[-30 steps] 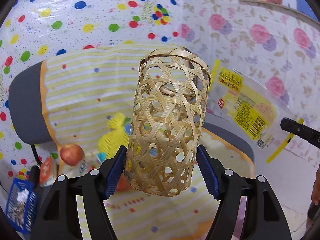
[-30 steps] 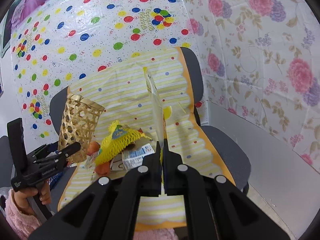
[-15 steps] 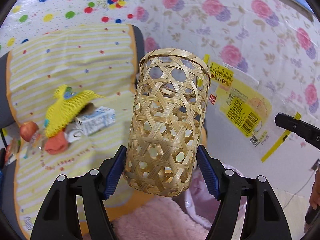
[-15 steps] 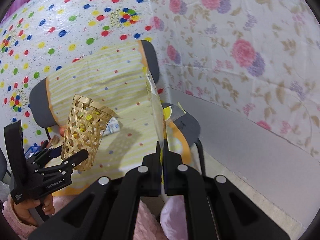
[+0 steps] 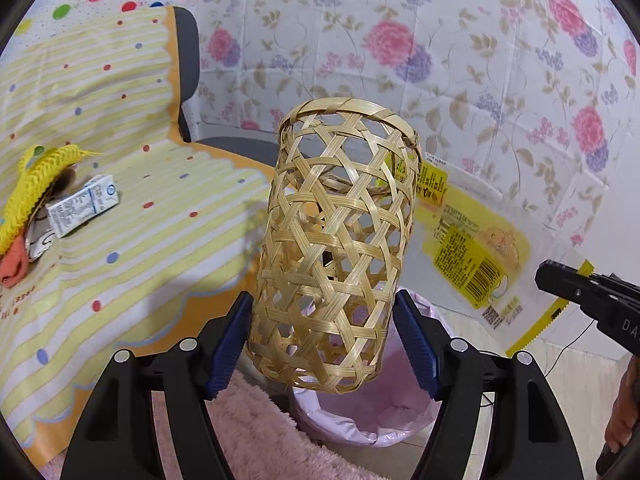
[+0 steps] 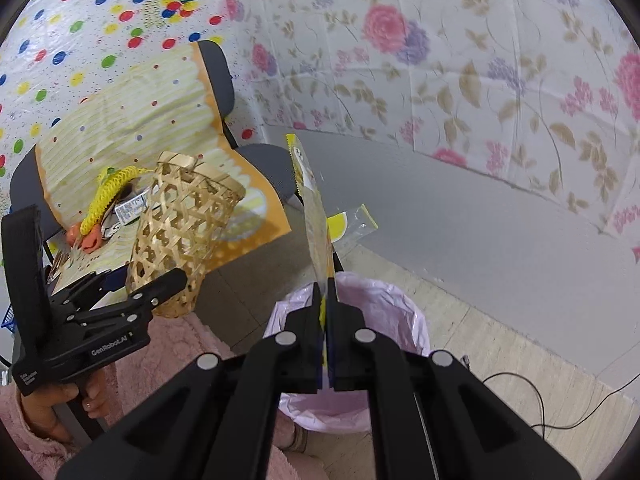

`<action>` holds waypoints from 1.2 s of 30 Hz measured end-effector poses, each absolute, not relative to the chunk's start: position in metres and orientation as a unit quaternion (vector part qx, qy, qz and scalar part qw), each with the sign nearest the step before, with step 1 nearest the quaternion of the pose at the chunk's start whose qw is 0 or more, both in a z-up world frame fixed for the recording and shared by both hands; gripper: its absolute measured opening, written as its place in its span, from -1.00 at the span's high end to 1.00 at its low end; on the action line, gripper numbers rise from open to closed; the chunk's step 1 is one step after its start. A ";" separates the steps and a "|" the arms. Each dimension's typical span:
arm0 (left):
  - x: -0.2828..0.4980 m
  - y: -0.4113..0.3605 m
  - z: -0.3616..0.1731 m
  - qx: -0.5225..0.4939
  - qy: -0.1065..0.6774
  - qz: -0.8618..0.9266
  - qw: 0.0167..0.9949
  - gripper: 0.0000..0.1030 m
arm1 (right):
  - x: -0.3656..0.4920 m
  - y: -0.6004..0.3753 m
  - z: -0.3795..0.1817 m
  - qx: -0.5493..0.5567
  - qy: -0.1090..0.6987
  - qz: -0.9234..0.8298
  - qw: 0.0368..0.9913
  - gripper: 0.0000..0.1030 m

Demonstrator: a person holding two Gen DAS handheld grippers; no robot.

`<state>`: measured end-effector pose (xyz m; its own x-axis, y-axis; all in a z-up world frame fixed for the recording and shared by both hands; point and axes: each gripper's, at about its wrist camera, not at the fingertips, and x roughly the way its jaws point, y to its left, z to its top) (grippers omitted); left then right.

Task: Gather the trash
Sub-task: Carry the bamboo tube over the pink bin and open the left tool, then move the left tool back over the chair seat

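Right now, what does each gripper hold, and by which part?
Left gripper clamps the basket by its lower sides. Right gripper pinches the wrapper by its edge.

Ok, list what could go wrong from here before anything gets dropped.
1. The wrapper pinched in the right gripper is flat and light; released here, it may drift past the lined bin.
2. The left gripper holds the bamboo basket only near its base; tipped further, it could slip out.

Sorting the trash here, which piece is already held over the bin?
The clear yellow-printed wrapper, pinched in the right claw above the pink-lined bin; the other scraps lie on the chair.
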<state>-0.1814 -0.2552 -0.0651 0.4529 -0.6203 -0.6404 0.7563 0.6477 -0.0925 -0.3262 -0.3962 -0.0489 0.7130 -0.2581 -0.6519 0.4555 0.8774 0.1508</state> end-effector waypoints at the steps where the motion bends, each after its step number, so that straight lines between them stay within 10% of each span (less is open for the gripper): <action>1: -0.180 -0.260 -0.068 0.107 0.334 -0.407 0.844 -0.39 | -0.326 -0.400 -0.052 0.156 0.326 -0.196 0.912 0.96; 9: -0.166 -0.286 -0.083 0.121 0.354 -0.403 0.835 -0.61 | -0.305 -0.426 -0.084 0.185 0.354 -0.196 0.896 0.87; 13: -0.161 -0.277 -0.083 0.124 0.358 -0.389 0.840 -0.62 | -0.296 -0.431 -0.102 0.193 0.379 -0.195 0.884 0.29; 36: -0.131 -0.159 -0.030 0.081 0.347 -0.269 0.895 -0.62 | -0.241 -0.363 -0.017 0.084 0.309 -0.116 0.940 0.29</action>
